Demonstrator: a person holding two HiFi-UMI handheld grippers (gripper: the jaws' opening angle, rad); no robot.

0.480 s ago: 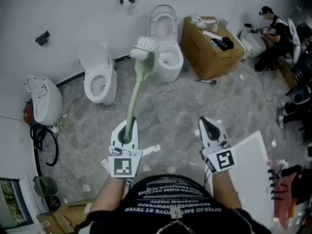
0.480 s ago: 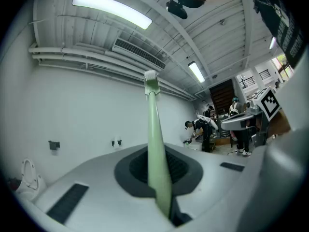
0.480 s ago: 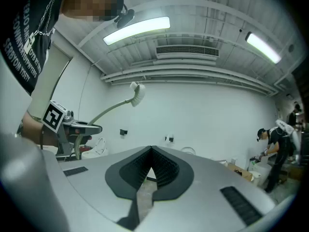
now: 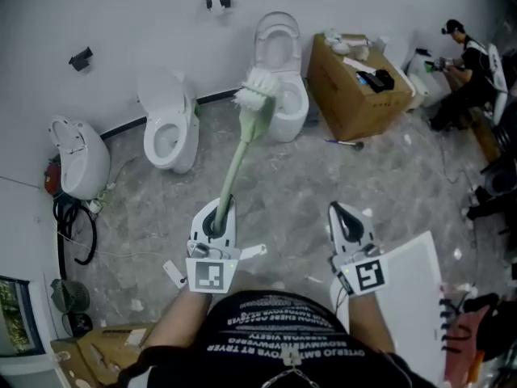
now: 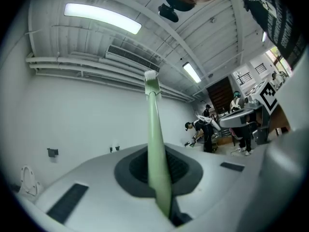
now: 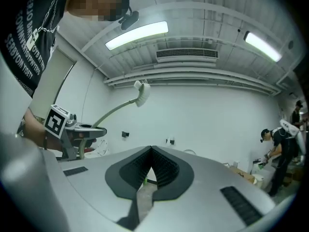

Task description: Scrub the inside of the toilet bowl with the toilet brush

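Observation:
My left gripper (image 4: 216,215) is shut on the pale green handle of the toilet brush (image 4: 239,156). The brush slants up and away, and its white bristle head (image 4: 257,88) hangs in front of the white toilet (image 4: 283,95) whose lid stands raised against the back wall. In the left gripper view the handle (image 5: 157,163) rises from between the jaws to the bristle head (image 5: 150,75). My right gripper (image 4: 344,215) is shut and holds nothing, low at the right. Its own view shows the brush head (image 6: 141,93) up at the left.
A second white toilet (image 4: 168,132) stands left of the first, and another white fixture (image 4: 77,158) sits further left beside black hoses (image 4: 71,233). A cardboard box (image 4: 351,87) stands right of the toilets. A person (image 4: 468,63) crouches at the far right. A white panel (image 4: 416,285) lies by my right arm.
The brush head has swung a little to the right, toward the toilet with the raised lid. Both grippers keep their places.

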